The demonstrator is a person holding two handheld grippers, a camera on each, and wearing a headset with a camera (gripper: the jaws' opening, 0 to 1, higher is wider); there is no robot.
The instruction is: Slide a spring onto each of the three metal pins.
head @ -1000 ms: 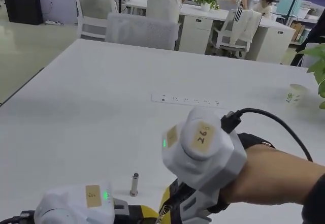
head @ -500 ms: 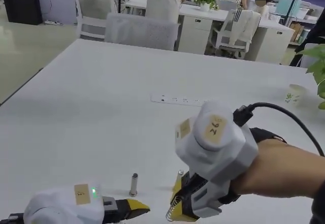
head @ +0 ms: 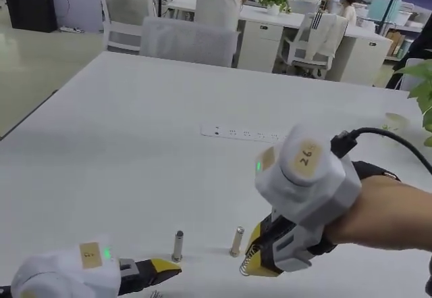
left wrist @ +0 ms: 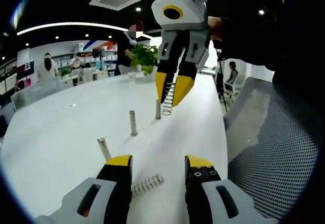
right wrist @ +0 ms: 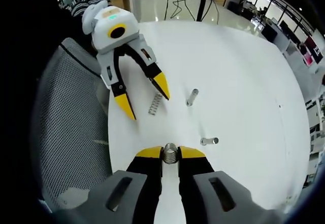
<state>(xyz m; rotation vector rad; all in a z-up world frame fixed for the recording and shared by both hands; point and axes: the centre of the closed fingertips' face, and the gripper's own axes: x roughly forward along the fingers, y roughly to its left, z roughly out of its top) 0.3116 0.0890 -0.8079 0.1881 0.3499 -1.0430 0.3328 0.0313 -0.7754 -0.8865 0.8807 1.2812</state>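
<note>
3 short silver metal pins (left wrist: pixel 133 122) stand upright in a row on the white table (left wrist: pixel 61 132). The right gripper (right wrist: pixel 171 154), white with yellow jaw tips, is clamped on a small coiled steel spring (right wrist: pixel 170 150), which hangs just beside the end pin. The left gripper (left wrist: pixel 159 162) is spread wide, with a second spring (left wrist: pixel 147 184) lying flat on the table between its jaws.

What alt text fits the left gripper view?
The right gripper holds a spring beside the farthest pin of three on a white table. The left gripper is open, with a second spring lying flat between its jaws.
</note>
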